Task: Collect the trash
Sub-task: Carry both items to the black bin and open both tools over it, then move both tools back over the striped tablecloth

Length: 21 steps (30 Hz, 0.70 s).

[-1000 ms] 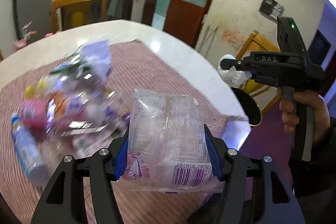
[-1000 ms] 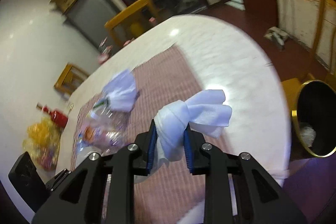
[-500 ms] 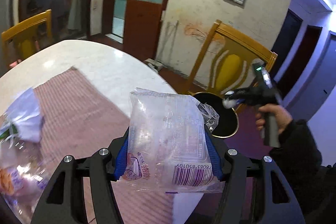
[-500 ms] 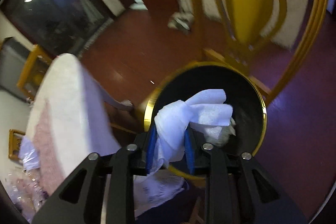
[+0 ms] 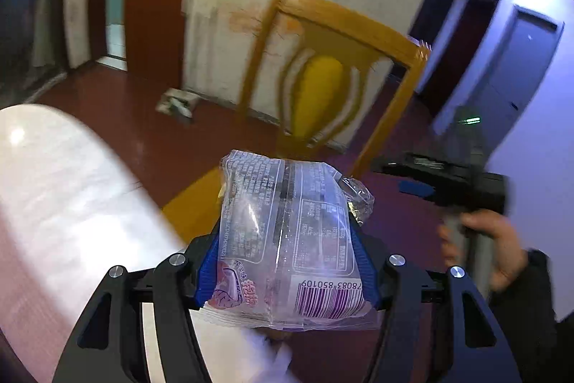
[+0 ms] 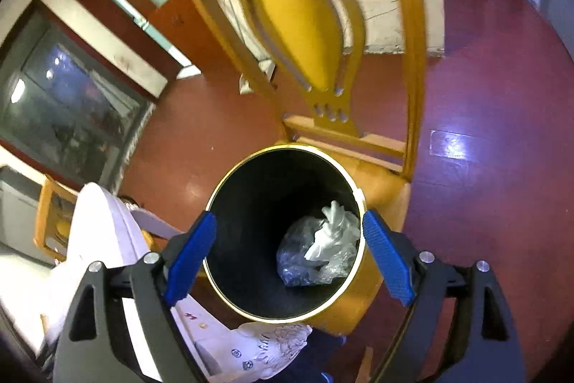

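My left gripper [image 5: 287, 261] is shut on a clear plastic wrapper [image 5: 287, 239] with a purple barcode and holds it in the air beyond the table edge. My right gripper [image 6: 288, 253] is open and empty, right above a black bin with a gold rim [image 6: 247, 189]. A white tissue [image 6: 332, 228] lies in the bin on a clear plastic bag [image 6: 301, 261]. The right gripper also shows in the left wrist view [image 5: 423, 185], held by a hand at the right.
A yellow wooden chair [image 6: 308, 34] stands right behind the bin; it also shows in the left wrist view [image 5: 323, 96]. The white round table [image 5: 61, 189] lies at the left, its edge also in the right wrist view [image 6: 100, 228]. The floor is red-brown.
My right gripper has opened and the white tissue has dropped into the bin. My left gripper has swung right, away from the table, with the wrapper still in it.
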{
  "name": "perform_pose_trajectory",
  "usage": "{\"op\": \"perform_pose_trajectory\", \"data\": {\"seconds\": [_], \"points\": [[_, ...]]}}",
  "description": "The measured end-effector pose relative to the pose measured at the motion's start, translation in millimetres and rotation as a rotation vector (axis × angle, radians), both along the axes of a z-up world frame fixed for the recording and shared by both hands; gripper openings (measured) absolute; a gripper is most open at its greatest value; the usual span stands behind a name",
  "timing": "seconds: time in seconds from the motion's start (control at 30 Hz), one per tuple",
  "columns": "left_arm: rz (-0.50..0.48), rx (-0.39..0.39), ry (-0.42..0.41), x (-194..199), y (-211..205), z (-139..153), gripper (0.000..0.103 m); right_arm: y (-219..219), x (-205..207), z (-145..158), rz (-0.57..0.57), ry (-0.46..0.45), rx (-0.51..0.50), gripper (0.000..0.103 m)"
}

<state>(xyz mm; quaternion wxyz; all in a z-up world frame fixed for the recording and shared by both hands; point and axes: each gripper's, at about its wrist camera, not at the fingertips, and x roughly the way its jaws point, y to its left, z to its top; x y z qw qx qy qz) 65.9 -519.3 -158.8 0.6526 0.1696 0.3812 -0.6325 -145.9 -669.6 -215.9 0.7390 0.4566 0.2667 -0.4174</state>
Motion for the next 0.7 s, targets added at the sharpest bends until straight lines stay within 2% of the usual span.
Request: {"op": "perform_pose_trajectory", "data": {"seconds": [0.1,0.2,0.23,0.27,0.3,0.33,0.7], "points": [[-0.026,0.061,0.034,-13.2,-54.4,-36.8,0.061,3.2,-19.3,14.0,-0.026,-0.019,-0.024,0.084],[-0.005,0.117,0.045,-20.9,-90.5,-68.3,0.062,0.9,-33.6,21.6,-0.039,-0.029,-0.046,0.084],[0.010,0.125,0.049,-22.1,-97.3,-73.8,0.063,0.9,-38.6,23.2,-0.044,-0.027,-0.049,0.084],[0.028,0.133,0.053,-22.7,-104.2,-77.4,0.069,0.9,-41.8,23.5,-0.048,-0.028,-0.049,0.084],[0.047,0.148,0.058,-23.4,-109.9,-79.7,0.087,0.3,-44.3,23.7,-0.050,-0.030,-0.047,0.084],[0.056,0.155,0.062,-23.8,-112.0,-79.8,0.097,0.7,-46.7,24.5,-0.054,-0.031,-0.046,0.084],[0.063,0.109,0.023,-29.3,-90.8,-58.6,0.097,9.4,-44.5,34.3,-0.041,-0.057,-0.058,0.084]]}}
